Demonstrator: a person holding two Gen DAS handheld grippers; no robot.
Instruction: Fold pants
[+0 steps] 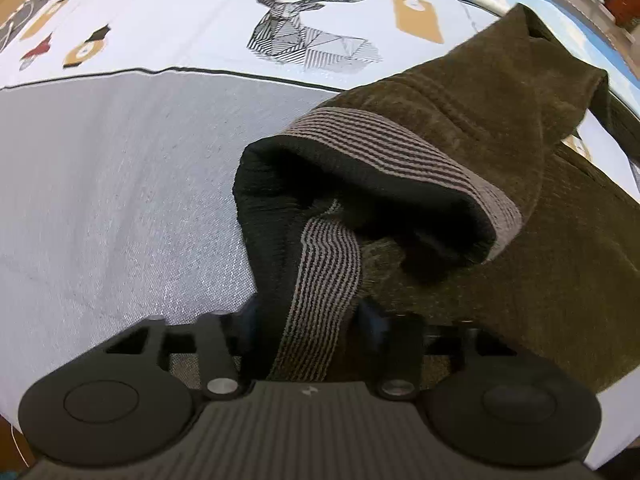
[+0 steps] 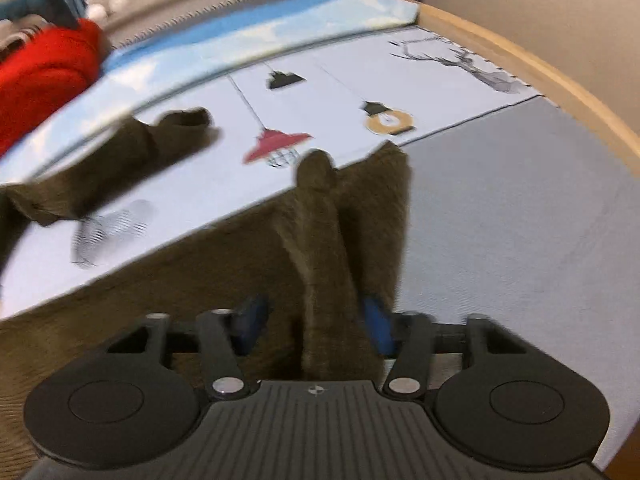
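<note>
Olive-brown corduroy-like pants spread over a white and grey printed tablecloth, bunched at the waist. Grey-and-black striped elastic waistband lifted off the cloth and pinched between the blue-padded fingers of the left black two-finger gripper, jaws closed on the band, dark lining gaping open just behind. Geometric line-drawn deer print beyond the waistband, well apart from the fabric.

Right black two-finger gripper clamped on a raised ridge of the same pants, blue pads pressing the fold from either side. One leg trailing away to the left across the cloth, near a red pendant-lamp print. Red fabric heap at the far left edge, blurred.
</note>
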